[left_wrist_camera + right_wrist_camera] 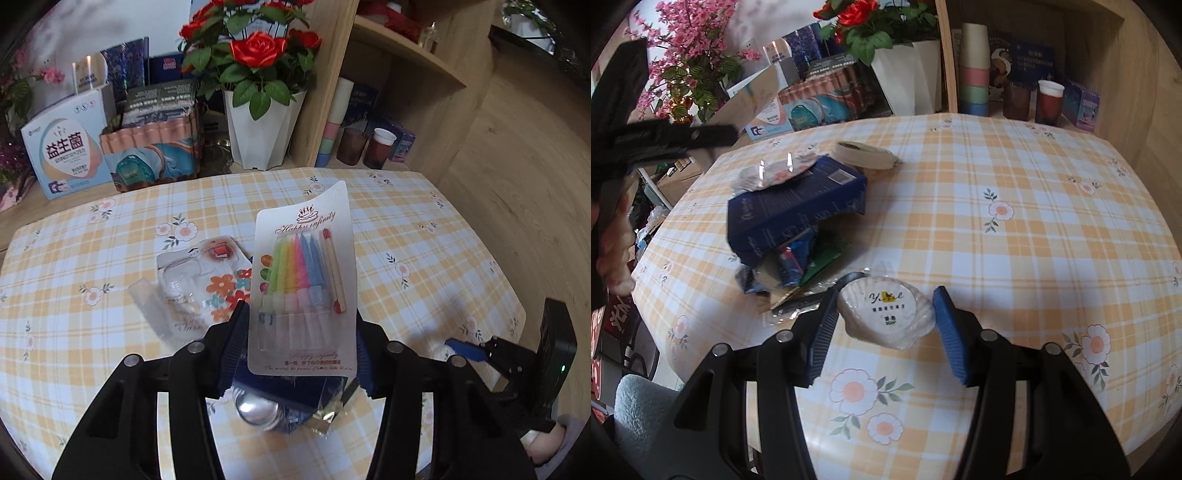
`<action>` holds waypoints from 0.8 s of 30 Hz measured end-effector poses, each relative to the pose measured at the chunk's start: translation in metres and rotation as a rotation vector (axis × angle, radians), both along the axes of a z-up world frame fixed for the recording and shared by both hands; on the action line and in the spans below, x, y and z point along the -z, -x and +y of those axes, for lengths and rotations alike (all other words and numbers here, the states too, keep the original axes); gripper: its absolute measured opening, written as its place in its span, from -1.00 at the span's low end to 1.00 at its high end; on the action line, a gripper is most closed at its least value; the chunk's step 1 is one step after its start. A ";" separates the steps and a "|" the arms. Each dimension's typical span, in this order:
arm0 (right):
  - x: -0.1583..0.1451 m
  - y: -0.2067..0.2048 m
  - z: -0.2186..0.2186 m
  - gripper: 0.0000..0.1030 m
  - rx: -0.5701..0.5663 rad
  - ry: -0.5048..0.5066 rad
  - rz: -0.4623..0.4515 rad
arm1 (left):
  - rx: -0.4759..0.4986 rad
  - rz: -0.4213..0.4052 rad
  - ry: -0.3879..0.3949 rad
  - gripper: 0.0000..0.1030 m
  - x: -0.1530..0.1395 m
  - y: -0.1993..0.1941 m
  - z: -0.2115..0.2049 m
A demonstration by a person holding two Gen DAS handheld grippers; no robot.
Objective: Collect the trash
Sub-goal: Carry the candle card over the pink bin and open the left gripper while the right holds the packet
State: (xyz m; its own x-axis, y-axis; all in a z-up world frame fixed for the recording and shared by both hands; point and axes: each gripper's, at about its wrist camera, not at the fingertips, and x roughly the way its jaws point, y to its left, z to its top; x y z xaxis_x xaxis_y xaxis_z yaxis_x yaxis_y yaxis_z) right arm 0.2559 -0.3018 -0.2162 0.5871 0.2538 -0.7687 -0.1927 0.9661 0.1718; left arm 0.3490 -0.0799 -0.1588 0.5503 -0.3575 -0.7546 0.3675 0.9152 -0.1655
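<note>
- Checked yellow-and-white cloth with flower prints covers the tabletop [1015, 166].
- Left hand-held gripper [301, 347]: jaws clamped on the lower edges of a candle pack [303, 280], held clear above the tabletop; no earlier view.
- Right hand-held gripper [884, 325]: jaws either side of a wrapped soap [886, 314]; left pad touching, right pad just apart.
- Blue box [798, 206], torn open, lies left of the soap amid crumpled wrappers [798, 266].
- Clear blister pack [207, 280] lies on the tabletop beside the candle pack.
- Rose pot [262, 125] stands behind, against the shelf [406, 55].
</note>
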 end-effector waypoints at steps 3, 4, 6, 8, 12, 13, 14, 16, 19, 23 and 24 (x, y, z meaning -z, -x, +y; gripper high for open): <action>-0.011 0.008 0.006 0.05 -0.008 0.004 -0.017 | -0.012 -0.019 0.018 -0.02 -0.008 0.023 0.010; -0.016 0.011 0.009 0.05 -0.013 0.007 -0.024 | -0.007 -0.023 0.026 -0.02 -0.010 0.033 0.012; -0.022 0.017 0.013 0.05 -0.021 0.010 -0.032 | -0.006 -0.030 0.031 -0.02 -0.013 0.048 0.016; -0.031 0.023 0.019 0.05 -0.029 0.015 -0.044 | -0.007 -0.042 0.049 -0.02 -0.019 0.066 0.022; -0.046 0.038 0.027 0.05 -0.037 0.014 -0.066 | -0.017 -0.065 0.083 -0.02 -0.029 0.098 0.034; -0.051 0.043 0.030 0.05 -0.039 0.014 -0.073 | -0.018 -0.065 0.090 -0.01 -0.030 0.105 0.035; -0.054 0.047 0.031 0.05 -0.041 0.013 -0.079 | -0.018 -0.064 0.101 -0.01 -0.033 0.112 0.038; -0.060 0.057 0.036 0.05 -0.048 0.020 -0.090 | -0.017 -0.066 0.118 -0.01 -0.036 0.129 0.043; -0.066 0.072 0.044 0.05 -0.059 0.028 -0.101 | -0.014 -0.072 0.129 0.01 -0.039 0.157 0.048; -0.076 0.091 0.050 0.05 -0.058 0.022 -0.118 | -0.019 -0.061 0.149 0.03 -0.036 0.194 0.056; -0.077 0.096 0.051 0.05 -0.059 0.020 -0.121 | -0.021 -0.057 0.152 0.03 -0.035 0.203 0.057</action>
State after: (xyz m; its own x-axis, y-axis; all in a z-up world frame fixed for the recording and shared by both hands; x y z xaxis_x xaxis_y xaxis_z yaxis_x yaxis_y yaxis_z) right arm 0.1601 -0.2507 -0.1387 0.6607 0.2757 -0.6982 -0.2671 0.9556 0.1246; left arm 0.1461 -0.0230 -0.1243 0.5992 -0.4534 -0.6598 0.3615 0.8886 -0.2823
